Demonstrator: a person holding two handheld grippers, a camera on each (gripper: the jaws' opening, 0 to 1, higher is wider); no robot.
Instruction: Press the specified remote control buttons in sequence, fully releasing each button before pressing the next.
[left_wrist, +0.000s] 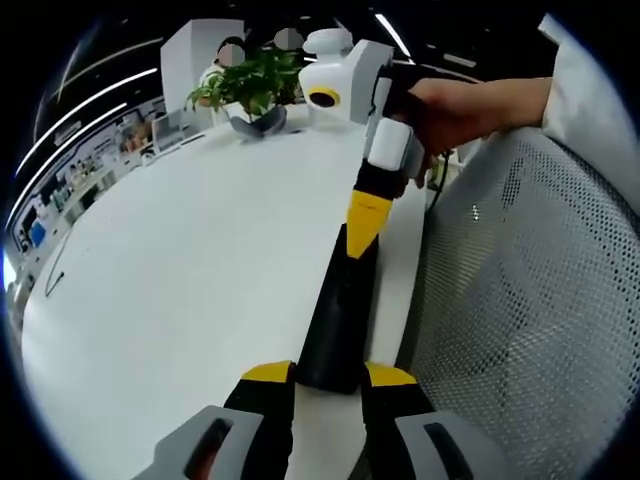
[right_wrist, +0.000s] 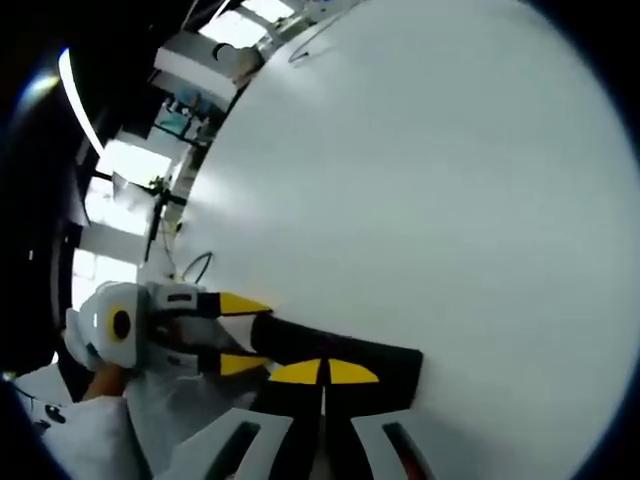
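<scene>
A long white surface (left_wrist: 190, 270) stretches through an open-plan office under strip ceiling lights (left_wrist: 392, 33). A potted green plant (left_wrist: 250, 85) stands at its far end, a grey mesh chair back (left_wrist: 530, 300) alongside.

The worktop (left_wrist: 180, 260) is smooth, matt white. The remote control (left_wrist: 340, 320) looks like matt black plastic. The left gripper (left_wrist: 328, 378) carries glossy yellow and grey plastic. The chair back (left_wrist: 530, 300) is a perforated grey-white mesh.
</scene>
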